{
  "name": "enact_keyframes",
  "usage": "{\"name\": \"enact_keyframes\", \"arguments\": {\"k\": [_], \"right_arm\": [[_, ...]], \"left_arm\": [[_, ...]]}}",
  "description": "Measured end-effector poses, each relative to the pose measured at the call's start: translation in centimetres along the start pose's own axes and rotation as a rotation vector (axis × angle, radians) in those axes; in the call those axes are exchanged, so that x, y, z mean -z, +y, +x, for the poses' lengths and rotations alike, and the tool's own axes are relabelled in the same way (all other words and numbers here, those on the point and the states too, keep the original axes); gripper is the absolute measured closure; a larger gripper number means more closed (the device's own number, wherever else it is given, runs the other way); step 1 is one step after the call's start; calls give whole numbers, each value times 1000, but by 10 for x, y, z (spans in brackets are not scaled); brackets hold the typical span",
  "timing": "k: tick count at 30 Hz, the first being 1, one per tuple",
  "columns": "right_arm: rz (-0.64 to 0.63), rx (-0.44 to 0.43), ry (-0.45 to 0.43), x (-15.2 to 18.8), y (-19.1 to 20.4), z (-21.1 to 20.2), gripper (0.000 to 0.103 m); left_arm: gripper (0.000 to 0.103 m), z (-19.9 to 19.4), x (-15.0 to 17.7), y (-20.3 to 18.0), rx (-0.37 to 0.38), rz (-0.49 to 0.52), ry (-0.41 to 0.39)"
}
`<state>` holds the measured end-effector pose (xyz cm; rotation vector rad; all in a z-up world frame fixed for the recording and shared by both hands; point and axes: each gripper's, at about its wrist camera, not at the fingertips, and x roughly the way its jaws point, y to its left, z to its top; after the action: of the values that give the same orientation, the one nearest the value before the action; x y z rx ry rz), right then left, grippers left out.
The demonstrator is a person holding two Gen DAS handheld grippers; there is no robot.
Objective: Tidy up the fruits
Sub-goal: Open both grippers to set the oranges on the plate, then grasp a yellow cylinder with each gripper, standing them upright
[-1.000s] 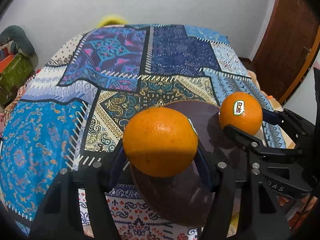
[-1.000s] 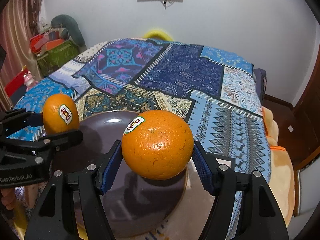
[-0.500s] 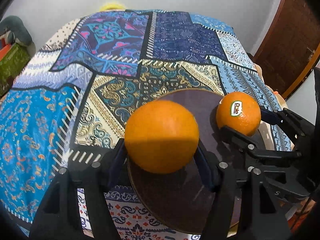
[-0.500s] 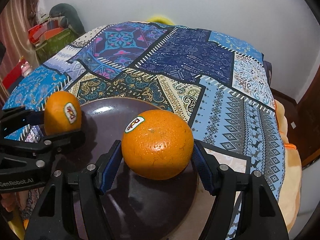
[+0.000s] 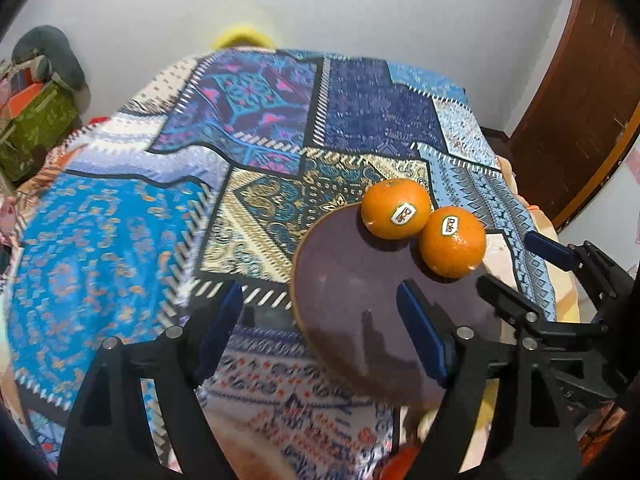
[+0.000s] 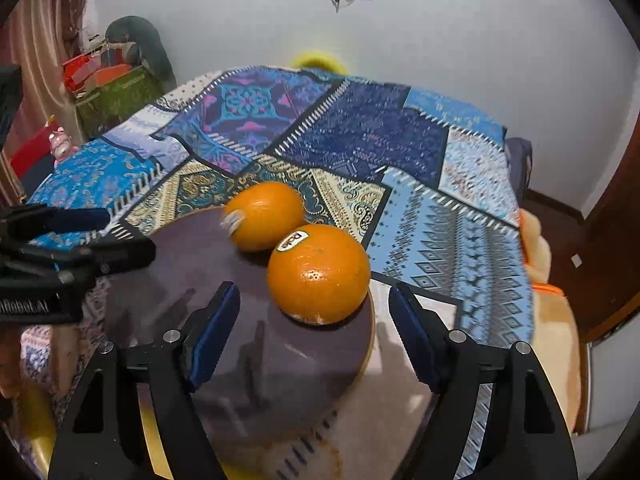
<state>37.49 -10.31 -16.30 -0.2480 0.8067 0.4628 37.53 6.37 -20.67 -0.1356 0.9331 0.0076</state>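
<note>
Looking at it from the grippers outward: the left gripper (image 5: 320, 332) has its jaws spread wide with nothing between them, and the right gripper (image 6: 314, 330) is just as wide and empty, its blue pads either side of the nearer fruit without touching it. Both sit low over the dark round plate (image 6: 192, 280), which rests on the patchwork bedspread (image 6: 360, 140).

The two Dole-stickered oranges are on the plate, touching each other. The nearer orange (image 6: 318, 274) sits right by the plate's rim; the farther orange (image 6: 264, 216) is close to the far rim and looks motion-blurred, so I'd guess it may be rolling a bit.

My worry: round fruit on a nearly flat plate on a soft bed. Any bump from a finger on the way out, or pressing on the mattress, could tip the plate and send an orange off the rim onto the bedspread.
</note>
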Motion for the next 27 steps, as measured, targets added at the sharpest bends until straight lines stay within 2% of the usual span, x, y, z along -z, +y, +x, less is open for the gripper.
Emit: {"name": "enact_keyframes", "arguments": {"k": [11,15,22,27], "right_arm": [[-19,-3,-77,14,22,-71,28],[-17,-5,-99,28,31,-95,23],[9,-30,-79,58,42,-114,23],[18,-34,-54,74,42,-117,23]], "left_arm": [[14,-83,45,13,-55,15,-64],[13,-102,66,14,-88,34,-73],[12,-112,106,15,-97,15,-24],[12,-101,135,12,-85,-18,48]]}}
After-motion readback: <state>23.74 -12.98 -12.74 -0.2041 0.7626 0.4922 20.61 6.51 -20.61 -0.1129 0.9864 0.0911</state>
